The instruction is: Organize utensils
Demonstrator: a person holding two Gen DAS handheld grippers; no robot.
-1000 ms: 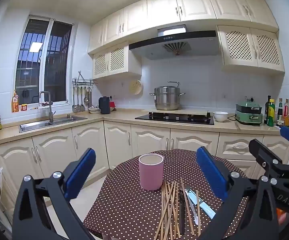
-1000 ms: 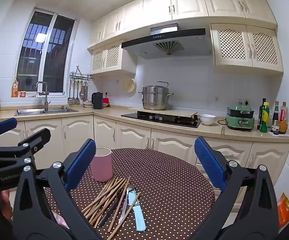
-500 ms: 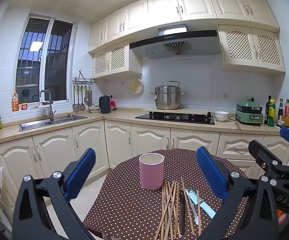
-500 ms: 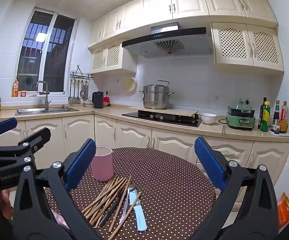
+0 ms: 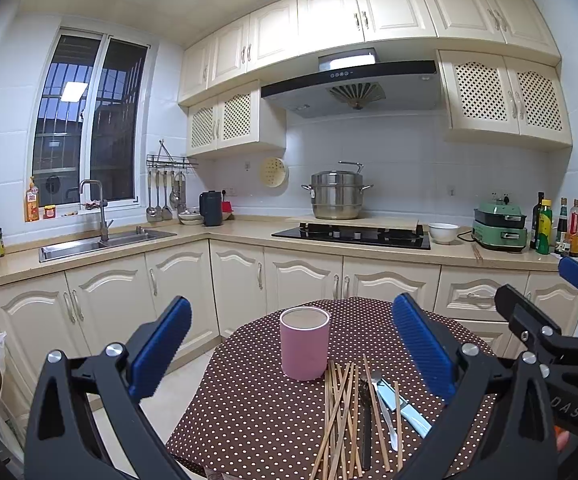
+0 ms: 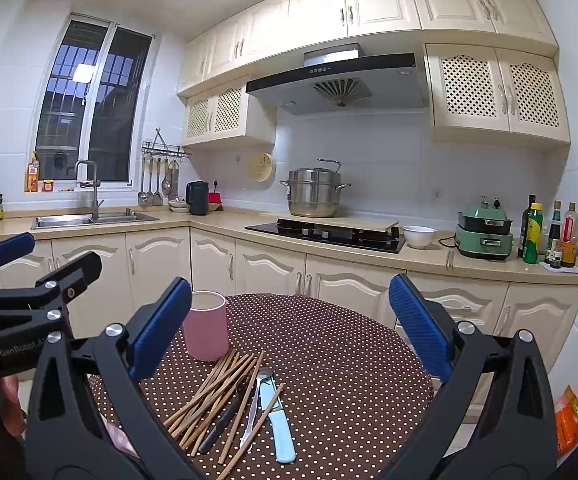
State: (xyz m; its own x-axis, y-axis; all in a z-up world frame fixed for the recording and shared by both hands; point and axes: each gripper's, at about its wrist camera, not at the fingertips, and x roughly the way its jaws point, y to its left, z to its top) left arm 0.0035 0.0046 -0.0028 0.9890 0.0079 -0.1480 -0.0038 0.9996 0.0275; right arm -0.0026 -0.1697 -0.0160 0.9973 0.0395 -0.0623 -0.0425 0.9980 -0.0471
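Utensils, chopsticks (image 6: 213, 396) and a light-blue-handled knife (image 6: 277, 420), are lying loose on the dotted table (image 6: 349, 360), below and between the right gripper (image 6: 289, 320) fingers. Left of them, the pink cup (image 6: 205, 330) is standing upright. Both the left gripper (image 5: 291, 344) and the right one are hovering spread wide, gripping nothing.

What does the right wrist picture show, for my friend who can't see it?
A round table with a brown dotted cloth holds a pink cup, and beside it a loose pile of wooden chopsticks mixed with a light blue-handled knife. The right gripper hovers above with jaws wide open, holding nothing. Behind is a cream-cabinet kitchen.
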